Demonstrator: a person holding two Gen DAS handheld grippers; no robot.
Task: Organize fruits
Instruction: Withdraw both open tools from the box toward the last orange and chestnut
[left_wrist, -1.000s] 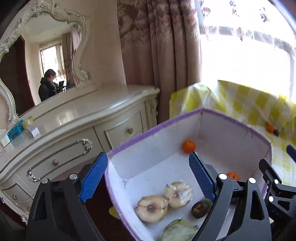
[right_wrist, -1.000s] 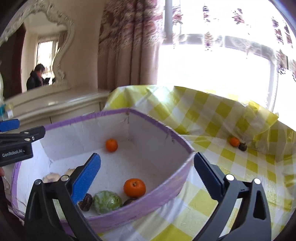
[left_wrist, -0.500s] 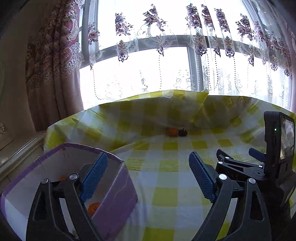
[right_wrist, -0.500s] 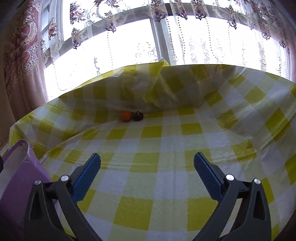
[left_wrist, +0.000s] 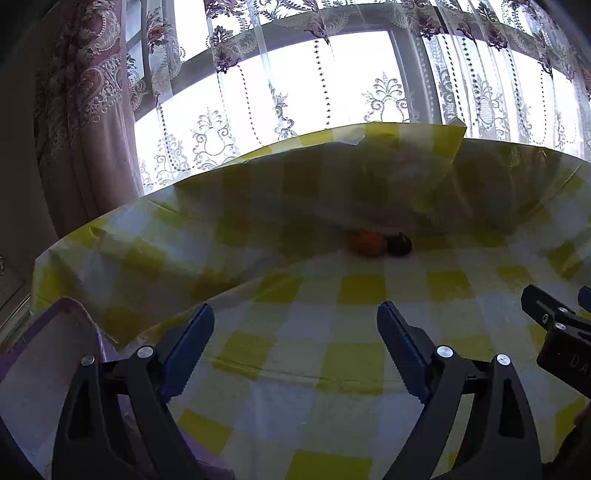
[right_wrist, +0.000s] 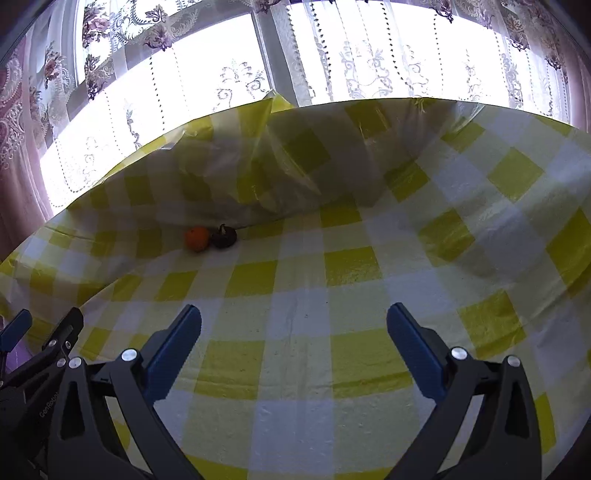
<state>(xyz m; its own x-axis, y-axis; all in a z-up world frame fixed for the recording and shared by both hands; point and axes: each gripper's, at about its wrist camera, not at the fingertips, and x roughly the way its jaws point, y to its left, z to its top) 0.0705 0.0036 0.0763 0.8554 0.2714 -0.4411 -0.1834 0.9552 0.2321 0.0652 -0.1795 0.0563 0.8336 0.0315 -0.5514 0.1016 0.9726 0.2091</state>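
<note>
Yellow-and-white check: tablecloth (right_wrist: 351, 266) over the whole work surface; its far edge is folded up into a rumpled ridge below the window.
Orange fruit: small round orange fruit (right_wrist: 197, 239) lying on the cloth at the foot of that ridge; seen also from the left wrist (left_wrist: 366, 243).
Dark fruit: small dark fruit (right_wrist: 224, 236) with a short stem, touching the orange one on its right side; left wrist view shows the same pair (left_wrist: 399, 245).
Left gripper: left gripper (left_wrist: 295, 347) has its blue-padded jaws set wide apart, nothing between them, above bare cloth and well short of the two fruits.
Right gripper: right gripper (right_wrist: 294, 343) also spread wide, holding nothing, over bare cloth; the fruits lie ahead and to its left.
Relative position: part of the right gripper's frame shows at the right edge of the left wrist view; the left one's at the lower left of the right wrist view.
Box: purple-rimmed box (left_wrist: 70, 306), white inside, at the lower left of the left wrist view, beside the left finger; contents hidden.
Background: lace curtain (right_wrist: 351, 55) over a bright window; patterned drape (left_wrist: 85, 110) at left.
</note>
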